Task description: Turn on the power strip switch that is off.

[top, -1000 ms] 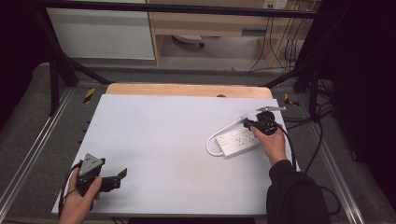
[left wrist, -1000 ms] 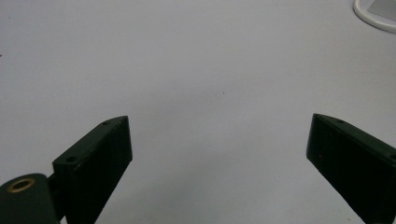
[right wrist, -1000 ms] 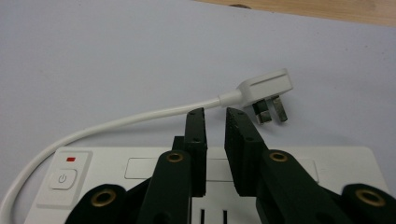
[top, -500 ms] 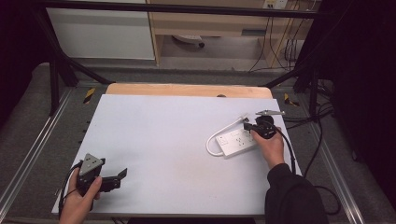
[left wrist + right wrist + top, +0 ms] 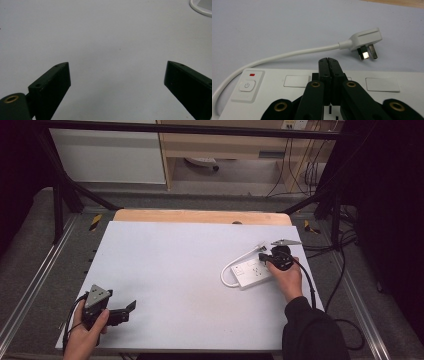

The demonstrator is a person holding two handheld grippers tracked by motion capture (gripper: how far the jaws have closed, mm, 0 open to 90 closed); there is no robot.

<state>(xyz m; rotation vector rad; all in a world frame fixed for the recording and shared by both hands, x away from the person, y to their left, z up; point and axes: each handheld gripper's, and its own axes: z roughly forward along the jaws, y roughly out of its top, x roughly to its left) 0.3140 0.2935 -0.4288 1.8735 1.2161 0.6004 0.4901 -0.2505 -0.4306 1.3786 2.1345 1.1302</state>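
Observation:
A white power strip (image 5: pixel 252 272) lies at the right of the white table (image 5: pixel 190 270). Its short cable (image 5: pixel 287 55) loops round to a loose white plug (image 5: pixel 364 40) lying on the table beyond it, pins showing. My right gripper (image 5: pixel 263 258) is low over the strip (image 5: pixel 362 75), and its jaws (image 5: pixel 329 60) are pressed flat together with nothing visible between them. The strip's power switch (image 5: pixel 247 85) sits to the left in the right gripper view. My left gripper (image 5: pixel 131 306) rests at the table's front left, jaws (image 5: pixel 117 67) wide apart over bare surface.
A wooden strip (image 5: pixel 200 216) edges the table's far side. Metal rails (image 5: pixel 35 285) run along both sides. Dark cables (image 5: pixel 345 270) hang off the right edge. A cabinet and shelf (image 5: pixel 215 150) stand behind.
The right hand has shifted slightly nearer over the power strip. The left hand and gripper have kept still.

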